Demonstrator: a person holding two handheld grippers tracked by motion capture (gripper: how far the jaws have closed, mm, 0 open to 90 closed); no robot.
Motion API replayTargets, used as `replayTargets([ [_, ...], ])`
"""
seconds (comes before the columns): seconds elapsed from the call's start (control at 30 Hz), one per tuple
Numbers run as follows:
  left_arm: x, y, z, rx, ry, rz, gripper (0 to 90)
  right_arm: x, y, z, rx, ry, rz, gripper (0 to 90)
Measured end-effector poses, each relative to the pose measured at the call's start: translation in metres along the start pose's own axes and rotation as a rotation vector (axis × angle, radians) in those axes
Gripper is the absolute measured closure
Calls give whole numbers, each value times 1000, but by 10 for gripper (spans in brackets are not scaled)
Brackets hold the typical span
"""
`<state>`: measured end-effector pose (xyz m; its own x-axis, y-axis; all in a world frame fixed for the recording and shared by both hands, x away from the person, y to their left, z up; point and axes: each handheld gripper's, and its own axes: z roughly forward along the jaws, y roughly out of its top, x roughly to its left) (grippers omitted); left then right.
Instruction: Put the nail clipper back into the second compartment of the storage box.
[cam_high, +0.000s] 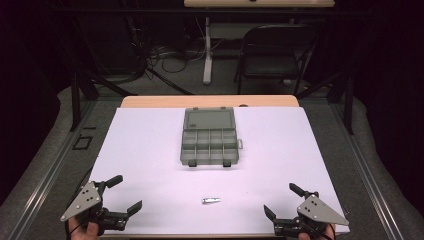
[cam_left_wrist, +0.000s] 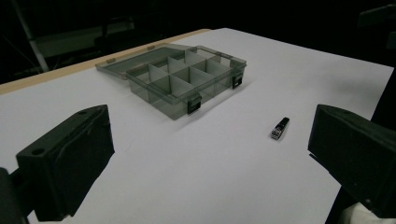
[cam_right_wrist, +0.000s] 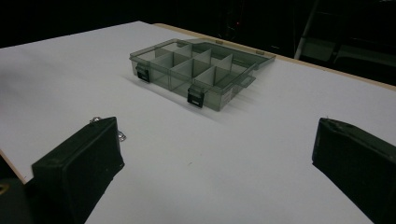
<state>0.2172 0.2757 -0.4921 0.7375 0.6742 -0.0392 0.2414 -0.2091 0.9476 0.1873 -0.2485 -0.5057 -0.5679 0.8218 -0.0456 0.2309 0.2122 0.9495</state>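
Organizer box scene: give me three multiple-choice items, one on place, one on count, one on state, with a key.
1. Where does the small metal piece lie?
A. Inside the organizer box
B. On the white table between the box and the near edge
C. Between the left gripper's jaws

2. How many black latches show on the front wall of the organizer box?
A. Two
B. Four
C. None

3. How does the box lid stand?
A. Shut and latched
B. Taken off and set aside
C. Open, folded back flat behind the box

Key: 1 B, the high view shows it on the bare white table, apart from both the left gripper and the right gripper; 2 A, two latches sit on the front wall; 3 C, the compartments are uncovered.
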Motion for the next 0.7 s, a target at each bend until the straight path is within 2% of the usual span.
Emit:
replayTargets([
  [0.2, 0, -1, -2, -5, -3, -13, 1, 2, -1, 1, -14, -10, -2, 11],
  [0.33, -1, 1, -2, -2, -5, -25, 1, 3, 0, 1, 2, -9, -17, 12],
  [0.43, -2, 4, 0, 20, 6, -35, 1, 3, 0, 0, 7, -10, -12, 12],
  [0.7, -2, 15, 13, 38, -42, -32, 2, 0, -1, 0, 4, -13, -6, 12],
])
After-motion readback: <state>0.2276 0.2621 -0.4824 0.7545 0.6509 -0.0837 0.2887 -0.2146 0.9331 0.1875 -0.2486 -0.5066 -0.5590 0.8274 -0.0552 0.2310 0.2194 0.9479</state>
